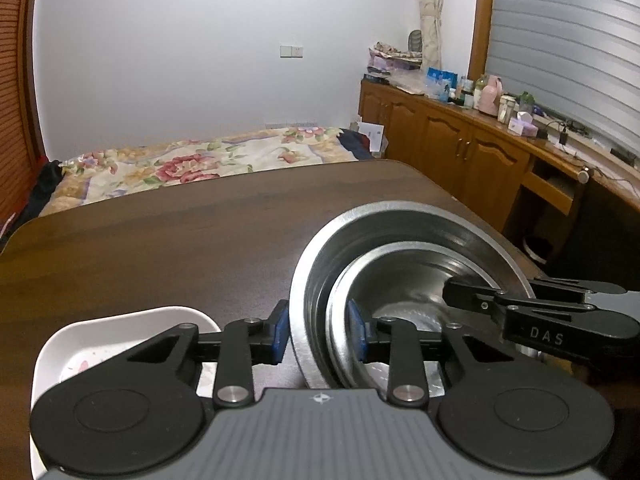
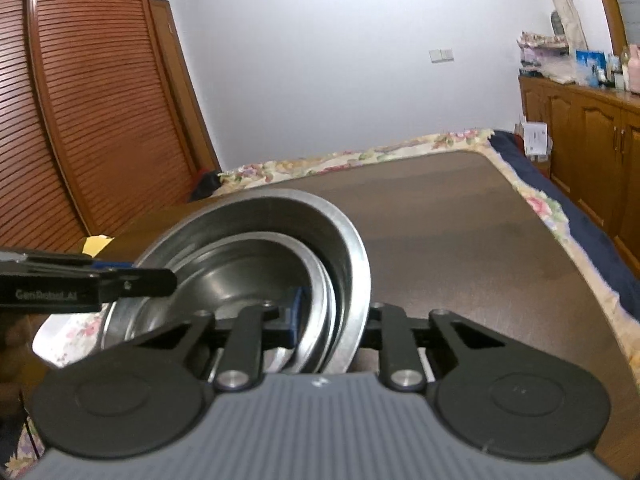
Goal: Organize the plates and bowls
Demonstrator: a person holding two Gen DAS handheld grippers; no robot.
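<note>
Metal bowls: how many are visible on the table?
2: a large metal bowl on the dark table, and a smaller metal bowl nested inside it. More could be hidden beneath.

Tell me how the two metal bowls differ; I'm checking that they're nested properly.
The big bowl is wider and holds the small bowl inside it. The small bowl sits off-centre, toward the nearer wall, so the big bowl's far wall stays bare. Each gripper straddles both rims at its own side. Both bowls are bare grey metal, round and empty.
</note>
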